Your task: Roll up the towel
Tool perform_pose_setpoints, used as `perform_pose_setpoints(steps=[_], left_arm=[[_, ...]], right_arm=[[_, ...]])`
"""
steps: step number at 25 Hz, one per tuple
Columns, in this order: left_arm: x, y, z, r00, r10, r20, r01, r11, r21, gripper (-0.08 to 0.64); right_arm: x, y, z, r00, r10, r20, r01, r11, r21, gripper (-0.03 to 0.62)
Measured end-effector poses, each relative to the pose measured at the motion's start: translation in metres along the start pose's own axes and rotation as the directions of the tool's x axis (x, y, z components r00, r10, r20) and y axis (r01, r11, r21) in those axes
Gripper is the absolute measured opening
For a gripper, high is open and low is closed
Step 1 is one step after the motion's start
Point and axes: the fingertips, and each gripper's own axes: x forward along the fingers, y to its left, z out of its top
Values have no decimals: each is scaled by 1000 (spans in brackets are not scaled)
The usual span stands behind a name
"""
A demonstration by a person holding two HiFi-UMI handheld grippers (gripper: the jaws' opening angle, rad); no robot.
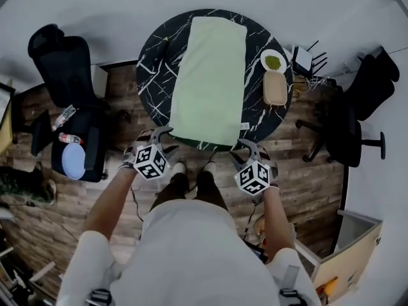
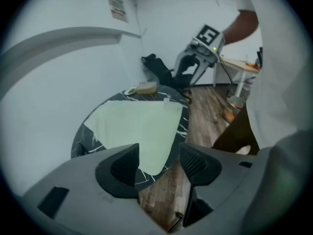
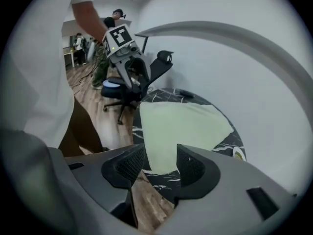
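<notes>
A pale green towel [image 1: 210, 75] lies flat and unrolled along the middle of a round black marble table [image 1: 150, 56]. Both grippers hang just off the table's near edge, one at each near corner of the towel. My left gripper [image 1: 162, 134] is open with nothing between its jaws; in its own view the towel's near corner [image 2: 142, 131] shows beyond the gap of the left gripper [image 2: 159, 163]. My right gripper [image 1: 250, 146] is open and empty too, and its view looks past the right gripper [image 3: 160, 163] onto the towel [image 3: 181, 124]. Neither touches the towel.
A small white plate [image 1: 273, 61] with something green and a beige oblong dish [image 1: 275, 88] sit on the table right of the towel. A dark object [image 1: 164, 44] lies left of it. Black office chairs [image 1: 70, 81] [image 1: 360, 107] flank the table on a wooden floor.
</notes>
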Motion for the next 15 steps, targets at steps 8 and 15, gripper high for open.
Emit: perform_pose_setpoints(steps=[8, 15], left_arm=[[67, -6, -44, 944, -172, -281, 251, 929, 273, 213], [87, -18, -68, 881, -235, -410, 380, 869, 317, 135]], right_arm=[[69, 16, -35, 970, 176, -170, -204, 964, -168, 165], [91, 31, -54, 933, 240, -270, -296, 936, -192, 129]])
